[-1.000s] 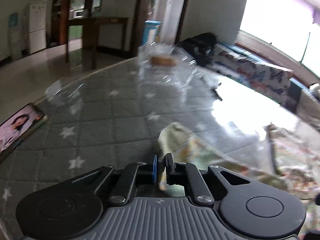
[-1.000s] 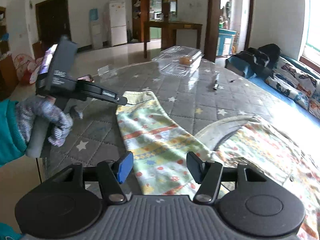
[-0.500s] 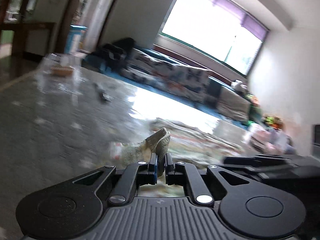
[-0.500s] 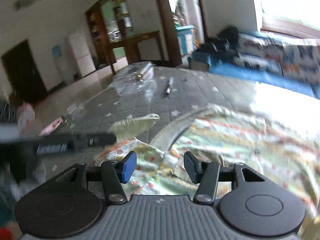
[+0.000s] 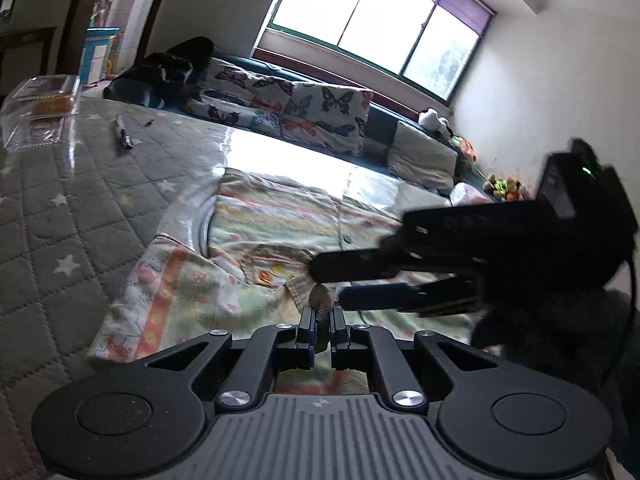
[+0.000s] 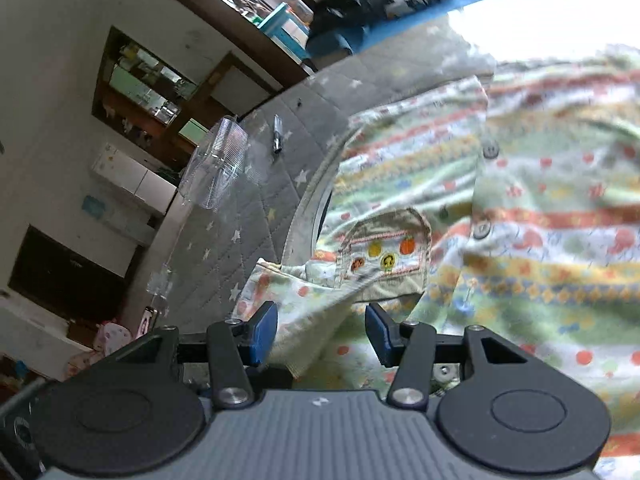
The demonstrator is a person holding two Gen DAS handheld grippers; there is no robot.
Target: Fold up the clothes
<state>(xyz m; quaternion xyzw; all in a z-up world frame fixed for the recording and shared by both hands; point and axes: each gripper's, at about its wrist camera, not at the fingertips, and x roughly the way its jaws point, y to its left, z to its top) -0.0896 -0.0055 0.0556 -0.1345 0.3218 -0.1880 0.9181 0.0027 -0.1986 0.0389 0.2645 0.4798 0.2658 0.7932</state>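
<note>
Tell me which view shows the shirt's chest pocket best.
The right wrist view: the chest pocket faces the camera, its embroidered fruit row readable beside the buttons. In the left wrist view the same pocket is seen low and foreshortened, partly hidden behind the right claw.

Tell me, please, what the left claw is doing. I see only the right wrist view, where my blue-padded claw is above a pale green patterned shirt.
Observer: The left claw is shut on the ribbed beige sleeve cuff of the pale green patterned shirt.
Operator: Where is that cuff from my claw?
Observer: Just beside the tips of the right claw, near the embroidered chest pocket. Its jaws are closing, with shirt cloth between them, not pinched yet.
Operator: What is inside the clear plastic box?
Observer: The clear plastic box holds something orange-brown.
</note>
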